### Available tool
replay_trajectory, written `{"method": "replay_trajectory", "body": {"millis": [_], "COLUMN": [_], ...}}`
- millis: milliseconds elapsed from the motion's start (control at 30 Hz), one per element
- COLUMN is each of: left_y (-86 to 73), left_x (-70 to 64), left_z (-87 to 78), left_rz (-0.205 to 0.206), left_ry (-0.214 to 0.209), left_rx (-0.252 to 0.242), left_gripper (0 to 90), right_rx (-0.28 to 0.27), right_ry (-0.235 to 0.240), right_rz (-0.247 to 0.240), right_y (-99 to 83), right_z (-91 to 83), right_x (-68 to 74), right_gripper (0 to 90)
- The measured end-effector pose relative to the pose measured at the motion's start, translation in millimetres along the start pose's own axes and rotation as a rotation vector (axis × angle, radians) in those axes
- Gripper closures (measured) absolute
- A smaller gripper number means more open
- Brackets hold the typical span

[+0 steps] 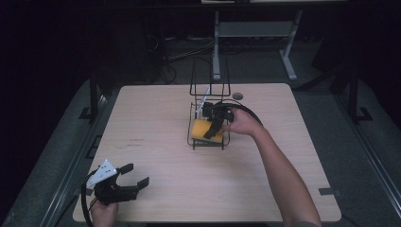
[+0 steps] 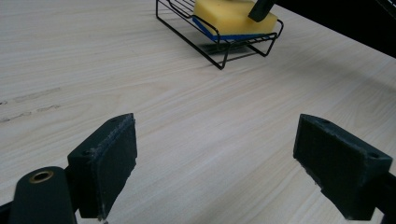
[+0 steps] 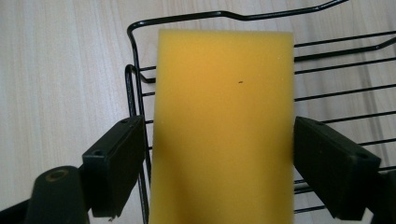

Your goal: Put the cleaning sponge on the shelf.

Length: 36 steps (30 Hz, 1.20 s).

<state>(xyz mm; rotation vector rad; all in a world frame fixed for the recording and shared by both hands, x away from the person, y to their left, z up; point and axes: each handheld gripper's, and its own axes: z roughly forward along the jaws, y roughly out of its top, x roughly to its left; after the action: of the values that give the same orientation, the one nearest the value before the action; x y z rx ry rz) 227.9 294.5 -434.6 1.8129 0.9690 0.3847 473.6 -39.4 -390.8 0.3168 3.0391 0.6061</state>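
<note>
A yellow rectangular sponge with a blue underside (image 1: 206, 130) is seen lying in the low black wire rack (image 1: 195, 141) near the far middle of the pale wood-grain table (image 1: 156, 123). The right gripper (image 1: 213, 126) is held over it, its jaws set on either side of the sponge's long flanks. In the right gripper view the pads (image 3: 120, 158) stand flush against the sponge (image 3: 223, 126) with no dent visible in the foam, so whether it is truly pinched cannot be told.

The step in hand is judged to be either a grasp or a release of the sponge at the rack. For a good grasp, the jaws should be kept square to the long sides and closed lightly, since soft foam is likely to buckle if over-squeezed. Any lift should be made straight up, so the sponge clears the rack's raised wire lip (image 3: 135, 79) and the tall wire frame (image 1: 210, 75) behind it.

The left gripper (image 1: 126, 182) is held near the table's near-left corner, jaws spread wide and empty, well apart from the rack (image 2: 219, 44). Broad bare tabletop is left open between the two, and to the right of the rack, for setting things down.
</note>
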Motion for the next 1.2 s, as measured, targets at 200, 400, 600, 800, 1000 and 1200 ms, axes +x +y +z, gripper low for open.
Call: {"method": "replay_trajectory", "body": {"millis": [200, 400, 600, 800, 1000, 1200], "left_y": [0.1, 0.4, 0.5, 0.5, 0.6, 0.8], "left_x": [-1.0, -0.9, -1.2, -1.3, -1.8, -2.5], "left_z": [0.6, 0.4, 0.6, 0.6, 0.9, 1.5], "left_rz": [0.001, 0.002, 0.003, 0.004, 0.004, 0.004], "left_ry": [-0.004, -0.005, -0.006, -0.006, -0.007, -0.009], "left_rx": [-0.001, -0.001, 0.000, 0.000, 0.001, 0.001], "left_gripper": [12.8, 12.8, 12.8, 12.8, 12.8, 12.8], "right_rx": [-0.004, -0.004, -0.001, 0.007, 0.011, -0.003], "right_ry": [-0.007, -0.007, -0.003, -0.001, 0.005, 0.020], "right_rz": [0.000, -0.008, -0.013, -0.028, -0.041, -0.041], "right_y": [0.7, 0.9, 1.0, 3.8, 6.9, 5.9], "right_z": [-5.3, -8.8, -9.5, -9.0, -8.4, -7.9], "right_x": [1.3, 2.8, 4.4, 9.6, 15.2, 20.7], "right_gripper": [18.1, 18.2, 18.2, 18.2, 18.2, 18.2]}}
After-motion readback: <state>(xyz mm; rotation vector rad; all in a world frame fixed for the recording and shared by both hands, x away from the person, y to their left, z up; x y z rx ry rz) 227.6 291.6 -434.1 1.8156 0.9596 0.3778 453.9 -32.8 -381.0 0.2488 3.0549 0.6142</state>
